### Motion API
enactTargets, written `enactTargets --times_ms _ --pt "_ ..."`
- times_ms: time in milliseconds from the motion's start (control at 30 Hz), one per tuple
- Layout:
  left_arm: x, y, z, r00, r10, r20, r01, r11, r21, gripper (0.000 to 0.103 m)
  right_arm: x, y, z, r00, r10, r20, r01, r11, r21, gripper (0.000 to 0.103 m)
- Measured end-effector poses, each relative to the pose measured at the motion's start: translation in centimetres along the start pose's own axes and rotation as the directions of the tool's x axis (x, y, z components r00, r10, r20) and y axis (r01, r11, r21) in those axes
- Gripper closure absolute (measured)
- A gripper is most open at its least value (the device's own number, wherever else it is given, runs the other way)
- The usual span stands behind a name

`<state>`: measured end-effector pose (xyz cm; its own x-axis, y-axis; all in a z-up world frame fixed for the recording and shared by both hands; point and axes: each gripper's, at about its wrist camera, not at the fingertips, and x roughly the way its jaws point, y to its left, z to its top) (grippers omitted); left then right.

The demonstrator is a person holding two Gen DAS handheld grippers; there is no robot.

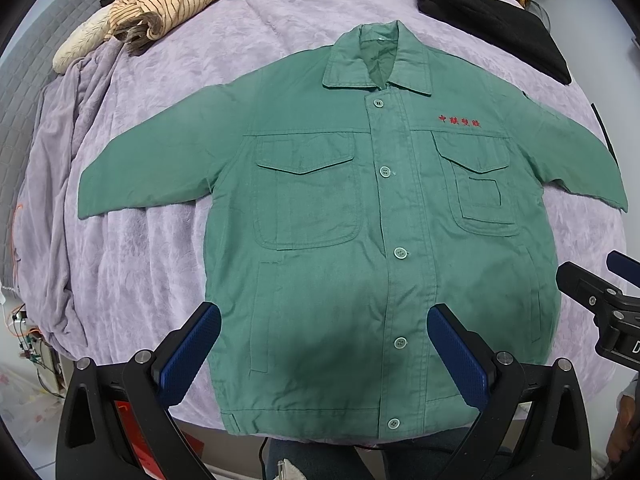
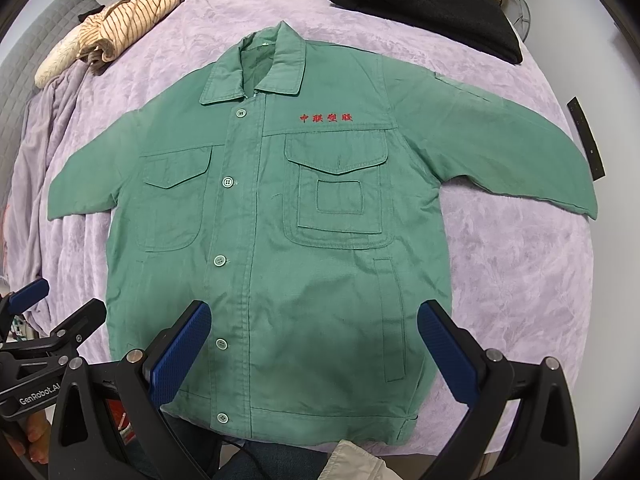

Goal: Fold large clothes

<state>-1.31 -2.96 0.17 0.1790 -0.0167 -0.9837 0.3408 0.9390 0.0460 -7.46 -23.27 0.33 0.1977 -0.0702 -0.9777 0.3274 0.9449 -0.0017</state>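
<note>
A green work jacket lies flat and face up on a lilac bedspread, buttoned, with both sleeves spread out and its collar at the far side. It also shows in the right wrist view. My left gripper is open and empty, held above the jacket's lower left half near the hem. My right gripper is open and empty above the lower right half. Each gripper shows at the edge of the other's view: the right one and the left one.
A striped beige garment lies bunched at the far left of the bed. A folded black garment lies at the far right. The bedspread hangs over the left edge. A black strip lies beside the right sleeve.
</note>
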Motion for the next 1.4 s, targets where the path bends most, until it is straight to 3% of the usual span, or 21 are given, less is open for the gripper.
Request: enactTargets --times_ms 533,967,1067,1200,1400 --pt "0.6 -0.2 0.2 1.000 -0.018 -0.005 0.018 1.000 0.009 0.000 0.6 -0.3 0.1 1.000 0.006 -0.014 -0.006 1.000 0.019 0.000" --pt "3.3 2.3 -0.7 0.987 -0.153 -0.051 0.153 0.988 -0.012 0.000 1.1 -0.5 -0.2 1.000 0.003 -0.029 0.000 0.994 0.108 0.000" --pt "4.9 4.6 -0.4 0.978 -0.201 -0.056 0.199 0.979 -0.043 0.000 1.3 0.1 -0.2 1.000 0.019 -0.001 -0.019 0.992 0.127 0.000" --pt "7.8 9.5 0.6 0.969 -0.244 -0.036 0.239 0.964 -0.120 0.000 2.9 3.3 -0.1 0.991 0.136 -0.006 -0.136 0.989 0.064 0.000" --pt "12.5 22.2 3.1 0.972 -0.225 0.071 0.236 0.926 -0.295 0.000 8.1 11.4 0.3 0.965 0.244 -0.094 -0.240 0.969 0.052 0.000"
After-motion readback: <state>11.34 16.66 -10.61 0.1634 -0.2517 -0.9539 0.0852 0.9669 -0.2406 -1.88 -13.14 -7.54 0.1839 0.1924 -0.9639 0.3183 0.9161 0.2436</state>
